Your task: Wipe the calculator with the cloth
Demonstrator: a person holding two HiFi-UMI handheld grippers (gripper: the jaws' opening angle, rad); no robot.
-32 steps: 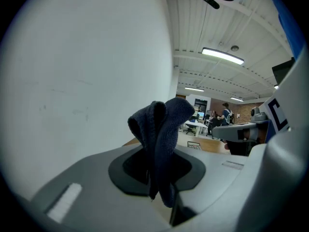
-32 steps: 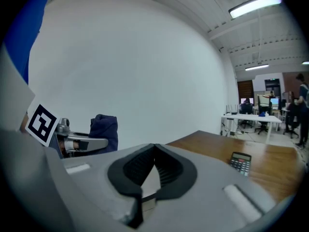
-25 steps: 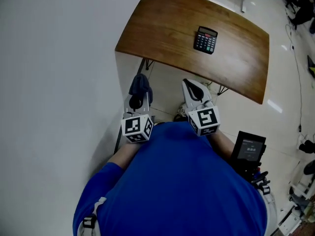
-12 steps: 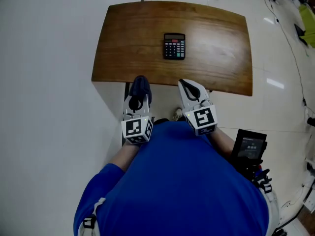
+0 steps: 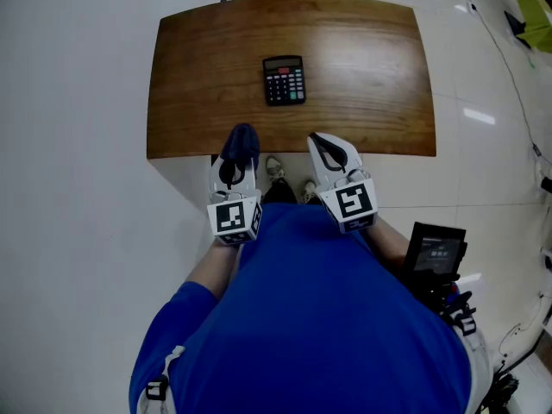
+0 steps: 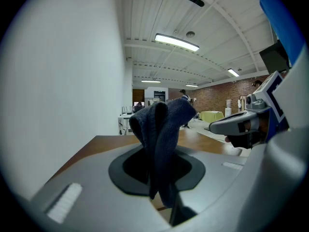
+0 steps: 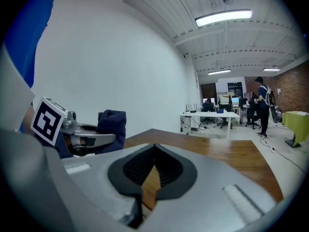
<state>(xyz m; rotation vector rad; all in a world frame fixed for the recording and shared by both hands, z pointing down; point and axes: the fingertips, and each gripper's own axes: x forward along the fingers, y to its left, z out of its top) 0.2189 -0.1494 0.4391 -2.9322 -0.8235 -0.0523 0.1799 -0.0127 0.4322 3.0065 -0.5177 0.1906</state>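
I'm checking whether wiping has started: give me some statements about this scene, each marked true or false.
1. The dark blue cloth is clamped in the left gripper. True.
2. The black calculator lies on the floor. False: it lies on the brown wooden table.
3. The cloth touches the calculator. False: they are apart, with the cloth at the table's near edge.
4. The right gripper is shut with nothing in it. True.

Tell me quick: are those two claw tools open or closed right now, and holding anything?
Left gripper: closed, fingers pinching the dark blue cloth.
Right gripper: closed, holding nothing.
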